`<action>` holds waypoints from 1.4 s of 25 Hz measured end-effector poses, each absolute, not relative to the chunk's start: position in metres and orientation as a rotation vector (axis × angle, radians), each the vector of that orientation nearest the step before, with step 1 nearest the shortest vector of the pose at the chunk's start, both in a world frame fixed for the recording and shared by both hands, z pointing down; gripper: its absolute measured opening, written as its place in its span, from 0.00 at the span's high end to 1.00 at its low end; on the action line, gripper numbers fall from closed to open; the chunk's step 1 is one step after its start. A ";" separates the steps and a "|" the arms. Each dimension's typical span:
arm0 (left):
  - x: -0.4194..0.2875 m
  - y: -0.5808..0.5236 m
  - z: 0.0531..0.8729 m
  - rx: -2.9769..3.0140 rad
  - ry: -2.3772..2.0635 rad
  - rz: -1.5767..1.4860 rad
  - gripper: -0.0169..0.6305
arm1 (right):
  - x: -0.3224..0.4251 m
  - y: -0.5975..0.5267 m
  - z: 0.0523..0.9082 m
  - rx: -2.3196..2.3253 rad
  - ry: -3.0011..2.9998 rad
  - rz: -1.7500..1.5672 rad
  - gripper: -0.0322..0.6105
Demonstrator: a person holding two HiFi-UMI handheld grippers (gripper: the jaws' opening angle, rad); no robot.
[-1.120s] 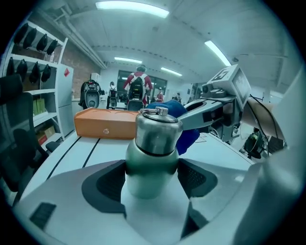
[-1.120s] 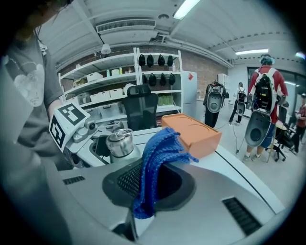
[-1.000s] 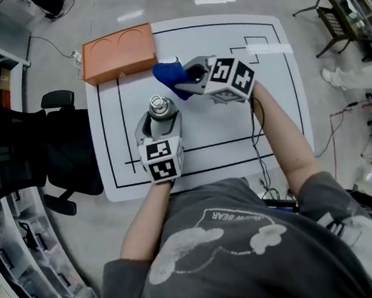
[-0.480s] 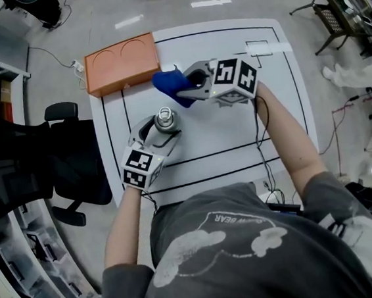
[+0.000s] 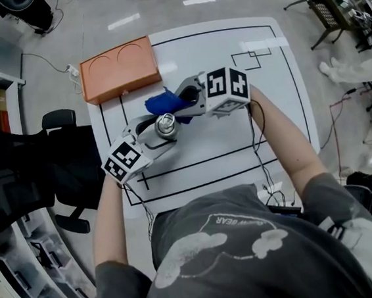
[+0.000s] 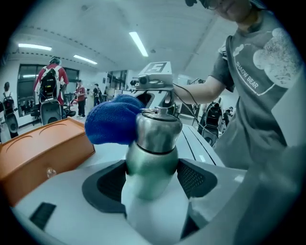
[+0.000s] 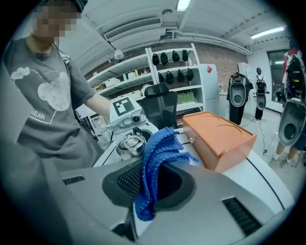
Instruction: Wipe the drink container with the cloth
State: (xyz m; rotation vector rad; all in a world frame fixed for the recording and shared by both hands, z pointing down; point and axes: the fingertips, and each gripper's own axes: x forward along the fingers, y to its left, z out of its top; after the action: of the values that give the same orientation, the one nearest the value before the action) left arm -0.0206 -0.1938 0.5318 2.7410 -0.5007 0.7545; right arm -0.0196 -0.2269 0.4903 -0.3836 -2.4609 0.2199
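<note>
I had swung my right tool [image 5: 184,100] and its pinched cloth [image 5: 159,105] up to the bottle [image 5: 165,124] clamped in my left tool [image 5: 152,131].

Your left gripper [image 5: 152,132] holds the steel drink bottle [image 6: 154,143] between its jaws, over the white lined surface [image 5: 238,139]. The blue knitted cloth [image 5: 161,103], clamped in your right gripper [image 7: 153,184], sits just behind the bottle's top. The orange rectangular box [image 5: 119,67] lies at the surface's far left corner.
</note>
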 end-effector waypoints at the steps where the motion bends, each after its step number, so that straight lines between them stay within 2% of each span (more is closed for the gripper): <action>1: -0.020 -0.194 0.532 2.745 -0.487 0.759 0.46 | -0.020 -0.229 0.495 -0.371 -2.449 0.210 0.88; 19: -0.024 -0.195 0.535 2.716 -0.556 0.703 0.45 | -0.008 -0.237 0.566 -0.097 -2.333 0.250 0.88; 25: -0.029 -0.194 0.534 2.733 -0.631 0.693 0.45 | -0.008 -0.238 0.559 0.086 -2.354 0.258 0.88; 35: -0.058 -0.186 0.486 2.777 -0.729 0.430 0.45 | 0.019 -0.233 0.506 0.477 -2.316 0.181 0.88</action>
State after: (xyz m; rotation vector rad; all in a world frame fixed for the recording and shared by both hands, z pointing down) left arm -0.0578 -0.1865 0.4862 2.7765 -0.7293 0.4305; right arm 0.0189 -0.2331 0.5062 0.4773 -2.3158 0.1808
